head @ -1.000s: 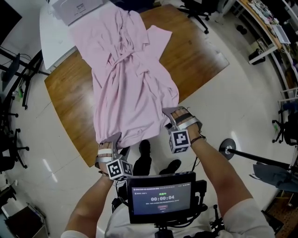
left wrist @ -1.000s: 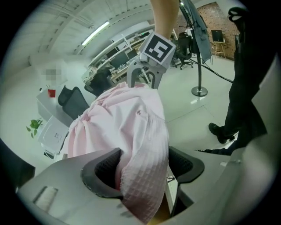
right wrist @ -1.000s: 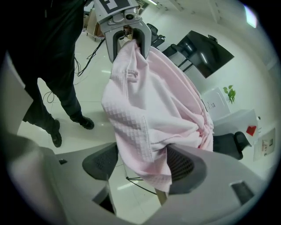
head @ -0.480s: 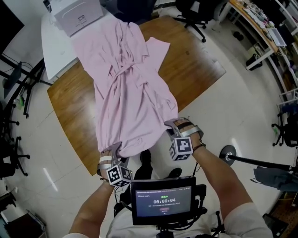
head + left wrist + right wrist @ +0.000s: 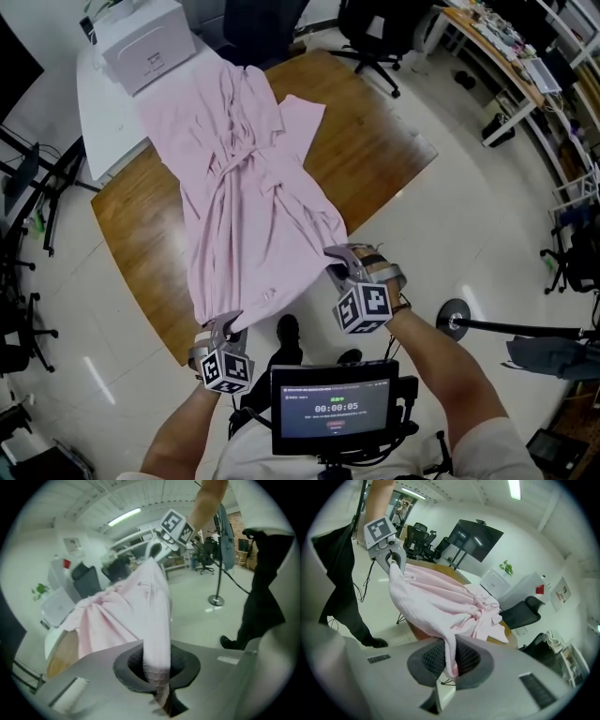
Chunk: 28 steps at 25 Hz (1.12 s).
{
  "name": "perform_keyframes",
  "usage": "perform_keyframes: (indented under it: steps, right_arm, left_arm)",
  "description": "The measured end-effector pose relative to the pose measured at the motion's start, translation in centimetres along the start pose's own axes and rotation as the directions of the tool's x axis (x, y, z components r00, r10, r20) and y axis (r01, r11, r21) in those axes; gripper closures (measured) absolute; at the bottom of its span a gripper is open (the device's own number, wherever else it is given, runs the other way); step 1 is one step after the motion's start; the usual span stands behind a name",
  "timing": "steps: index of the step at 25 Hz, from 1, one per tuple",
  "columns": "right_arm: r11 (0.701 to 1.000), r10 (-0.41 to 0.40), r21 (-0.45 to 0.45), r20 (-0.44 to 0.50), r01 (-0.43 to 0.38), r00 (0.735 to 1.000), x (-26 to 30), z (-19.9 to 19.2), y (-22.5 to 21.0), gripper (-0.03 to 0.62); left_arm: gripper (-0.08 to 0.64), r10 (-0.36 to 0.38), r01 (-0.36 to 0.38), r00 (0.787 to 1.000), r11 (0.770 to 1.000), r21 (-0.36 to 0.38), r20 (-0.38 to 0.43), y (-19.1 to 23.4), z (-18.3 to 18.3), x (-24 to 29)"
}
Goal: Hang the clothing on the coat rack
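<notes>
A pink robe (image 5: 246, 187) lies lengthwise on a wooden table (image 5: 375, 141), its near end hanging over the edge. My left gripper (image 5: 228, 323) is shut on the robe's near left corner, and its jaws have just been closing with the pink cloth (image 5: 157, 644) pinched between them. My right gripper (image 5: 336, 257) is shut on the near right corner, and its jaws have also just been closing on the cloth (image 5: 450, 658). The right corner is lifted off the table. The stretch of robe between the two grippers sags.
A white box (image 5: 145, 42) stands at the table's far left on a white top. Office chairs (image 5: 375, 28) stand behind the table. A stand's round base (image 5: 457, 314) with a pole sits on the floor at my right. A small screen (image 5: 333, 408) is mounted below my head.
Both grippers have closed on the robe's near corners. The right gripper has risen with its corner; the left has lifted slightly. Both have rolled.
</notes>
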State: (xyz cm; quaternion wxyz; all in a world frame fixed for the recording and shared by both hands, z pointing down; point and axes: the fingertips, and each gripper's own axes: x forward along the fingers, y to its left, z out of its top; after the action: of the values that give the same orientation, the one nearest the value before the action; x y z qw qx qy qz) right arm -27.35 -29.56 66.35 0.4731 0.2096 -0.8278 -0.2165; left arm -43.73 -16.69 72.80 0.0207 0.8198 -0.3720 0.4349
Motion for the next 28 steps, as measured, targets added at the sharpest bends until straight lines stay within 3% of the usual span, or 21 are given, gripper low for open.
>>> perform_keyframes:
  steps: [4, 8, 14, 20, 22, 28]
  right_arm:
    - [0.997, -0.044, 0.066, 0.041, 0.041, 0.998, -1.7, 1.1, -2.1, 0.584]
    - [0.982, -0.107, 0.161, 0.072, 0.094, 0.992, -3.4, 1.9, -4.9, 0.584]
    - [0.933, -0.242, 0.3, 0.123, 0.197, 0.962, -7.4, 3.6, -10.9, 0.584]
    - [0.863, -0.392, 0.409, 0.175, 0.295, 0.903, -12.8, 5.4, -16.8, 0.584]
    - [0.844, -0.432, 0.427, 0.181, 0.325, 0.884, -14.4, 5.8, -17.9, 0.584]
    - [0.809, -0.514, 0.434, 0.196, 0.396, 0.835, -18.8, 6.0, -19.9, 0.584]
  left_arm:
    - [0.552, 0.065, -0.054, 0.994, 0.991, -0.12, 0.088, 3.3, 2.6, -2.4]
    - [0.552, 0.143, -0.108, 0.972, 0.976, -0.189, 0.185, 7.3, 6.2, -4.9]
    - [0.552, 0.242, -0.166, 0.905, 0.958, -0.234, 0.35, 13.6, 13.5, -8.8]
    - [0.552, 0.272, -0.163, 0.829, 0.953, -0.254, 0.489, 18.2, 20.6, -12.0]
    - [0.554, 0.278, -0.158, 0.804, 0.952, -0.26, 0.526, 19.1, 22.6, -13.0]
    - [0.554, 0.258, -0.117, 0.758, 0.957, -0.264, 0.599, 20.1, 27.2, -14.6]
